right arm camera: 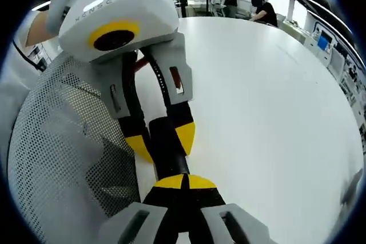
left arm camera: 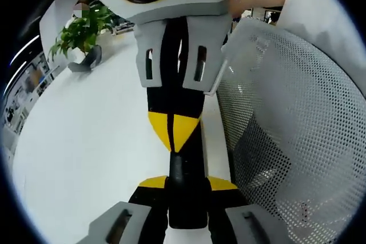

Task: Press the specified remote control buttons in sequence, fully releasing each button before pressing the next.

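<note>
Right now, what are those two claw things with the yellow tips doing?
A person is holding a gripper in each hand over a white table. The left gripper is clamped around a slim black remote. The right gripper has its jaws shut, with its yellow tips right at the remote's end, like a finger for poking buttons. The tips hide the buttons, so I can't tell if one is pressed. A white mesh chair stands beside them.

You can half-read one marking: small grey lettering on left gripper (right arm camera: 150, 141) housing, upper left of right gripper view; letters unclear.
</note>
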The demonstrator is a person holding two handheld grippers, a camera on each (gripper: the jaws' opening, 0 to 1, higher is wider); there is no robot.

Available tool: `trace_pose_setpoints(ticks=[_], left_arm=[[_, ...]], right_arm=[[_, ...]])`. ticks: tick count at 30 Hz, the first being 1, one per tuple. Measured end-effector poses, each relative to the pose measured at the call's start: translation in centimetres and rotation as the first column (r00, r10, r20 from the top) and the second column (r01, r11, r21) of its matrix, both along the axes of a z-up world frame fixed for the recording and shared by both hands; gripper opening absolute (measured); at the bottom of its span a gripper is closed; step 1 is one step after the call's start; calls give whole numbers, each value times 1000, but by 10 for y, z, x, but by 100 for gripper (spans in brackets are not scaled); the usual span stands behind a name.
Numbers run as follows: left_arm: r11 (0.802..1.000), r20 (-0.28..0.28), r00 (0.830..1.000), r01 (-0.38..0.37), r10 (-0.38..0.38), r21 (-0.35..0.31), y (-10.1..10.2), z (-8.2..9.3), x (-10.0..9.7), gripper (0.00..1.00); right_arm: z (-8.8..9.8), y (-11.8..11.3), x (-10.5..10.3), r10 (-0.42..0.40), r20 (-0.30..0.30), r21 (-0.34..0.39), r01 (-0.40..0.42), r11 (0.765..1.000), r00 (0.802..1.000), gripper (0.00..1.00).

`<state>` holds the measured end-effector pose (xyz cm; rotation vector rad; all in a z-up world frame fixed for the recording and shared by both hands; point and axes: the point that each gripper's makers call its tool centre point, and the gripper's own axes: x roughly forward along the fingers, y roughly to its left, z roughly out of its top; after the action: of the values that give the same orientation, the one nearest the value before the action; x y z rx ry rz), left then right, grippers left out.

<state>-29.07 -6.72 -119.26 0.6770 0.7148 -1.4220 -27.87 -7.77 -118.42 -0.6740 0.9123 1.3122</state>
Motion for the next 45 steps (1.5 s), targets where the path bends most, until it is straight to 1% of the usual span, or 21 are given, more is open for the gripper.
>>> trace_pose_setpoints(ticks=[7, 10, 12, 13, 15, 17, 19, 21, 22, 24, 25, 26, 27, 28, 29, 31, 36, 39, 42, 43, 45], left_arm=[[1000, 0, 1000, -14, 14, -2, 0, 0, 0, 24], [1000, 0, 1000, -25, 25, -3, 0, -1, 0, 24], [1000, 1, 1000, -30, 30, -5, 0, -1, 0, 24], [999, 0, 1000, -31, 31, -6, 0, -1, 0, 24], [1000, 1, 1000, -30, 30, -6, 0, -1, 0, 24], [1000, 0, 1000, -28, 28, -5, 0, -1, 0, 24], [1000, -1, 1000, -28, 28, -4, 0, -1, 0, 24], [1000, -2, 1000, -16, 16, -12, -2, -1, -1, 24], [1000, -3, 1000, -13, 13, -11, -3, 0, -2, 24], [1000, -1, 1000, -10, 10, -8, -3, 0, -3, 24], [1000, -1, 1000, -6, 6, -8, -3, 1, -4, 24], [1000, -1, 1000, -5, 5, -8, -3, 1, -4, 24], [1000, -3, 1000, -6, 6, -10, -3, 1, -4, 24], [1000, -2, 1000, -5, 5, -10, -3, 1, -5, 24], [1000, -2, 1000, -6, 6, -11, -3, 1, -5, 24], [1000, -3, 1000, -6, 6, -10, -2, 1, -5, 24], [1000, -6, 1000, -12, 12, -24, -1, 1, -6, 24], [999, -6, 1000, -17, 17, -27, -2, 0, -5, 24], [999, -10, 1000, -21, 21, -34, -1, 0, -5, 24], [999, -12, 1000, -21, 20, -35, -1, 0, -5, 24], [999, -18, 1000, -14, 14, -31, -1, 0, -4, 24]], right_arm=[[-2, 2, 0, 46, 20, -42, -45, 998, 999, 0], [-4, 4, 1, 81, 65, -60, -78, 995, 995, 0], [-3, 3, 0, 77, 85, -59, -72, 996, 993, 0], [-3, 3, 1, 55, 98, -45, -50, 998, 994, 0], [-3, 2, 2, 51, 107, -28, -48, 998, 993, 0], [-2, 2, 3, 29, 95, 7, -29, 1000, 995, 0], [-1, 2, 3, -18, 60, 39, 15, 999, 998, 0], [2, 1, 0, -8, 55, 45, 6, 999, 998, 0], [7, 6, -4, 0, 66, 73, -5, 997, 998, 0], [12, 11, -13, 26, 55, 85, -30, 996, 998, 0], [10, 12, -16, 35, 49, 81, -38, 996, 998, 0], [7, 11, -19, 55, 47, 58, -57, 997, 997, 0], [3, 8, -21, 74, 54, 28, -75, 997, 996, 0], [5, 11, -16, 93, 113, 45, -99, 994, 989, 0], [4, 9, -20, 82, 81, 31, -85, 996, 993, 0], [3, 10, -18, 95, 99, 28, -98, 995, 991, 0], [2, 11, -17, 113, 115, 19, -116, 993, 987, 0], [1, 11, -17, 124, 139, 12, -127, 992, 982, 0], [1, 13, -17, 124, 186, 7, -127, 992, 975, 0], [1, 13, -17, 120, 193, 2, -123, 992, 974, 0], [1, 13, -17, 139, 223, -12, -140, 990, 965, 0]])
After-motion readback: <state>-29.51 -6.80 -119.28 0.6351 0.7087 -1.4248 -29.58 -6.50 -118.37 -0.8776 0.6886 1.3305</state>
